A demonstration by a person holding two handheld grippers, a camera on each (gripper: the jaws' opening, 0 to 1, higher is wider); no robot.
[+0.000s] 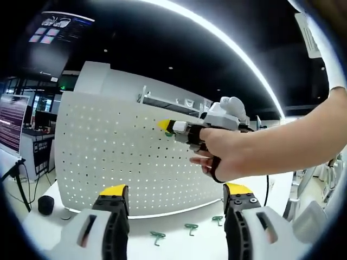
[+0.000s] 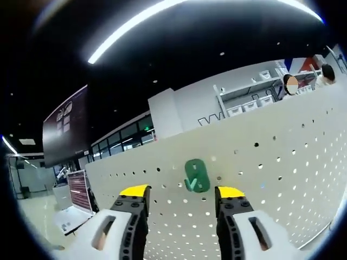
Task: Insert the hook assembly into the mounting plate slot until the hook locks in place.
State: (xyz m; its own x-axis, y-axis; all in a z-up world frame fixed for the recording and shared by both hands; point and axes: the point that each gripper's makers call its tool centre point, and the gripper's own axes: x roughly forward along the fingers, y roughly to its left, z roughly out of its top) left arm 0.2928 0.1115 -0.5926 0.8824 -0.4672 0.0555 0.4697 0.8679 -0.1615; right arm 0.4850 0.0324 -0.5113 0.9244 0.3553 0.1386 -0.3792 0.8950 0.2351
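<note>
The white perforated mounting plate stands upright on the table. A green hook sits against the mounting plate, just beyond and above the gap of my right gripper, whose yellow-tipped jaws stand open and apart from it. In the left gripper view a hand holds the right gripper with its tips at the plate, the green hook peeking out just below them. My left gripper is open low in front of the plate, nothing between its jaws.
Three spare green hooks lie on the white table in front of the plate. A black round object sits at the left beside a tripod leg. Shelving, screens and people are in the background.
</note>
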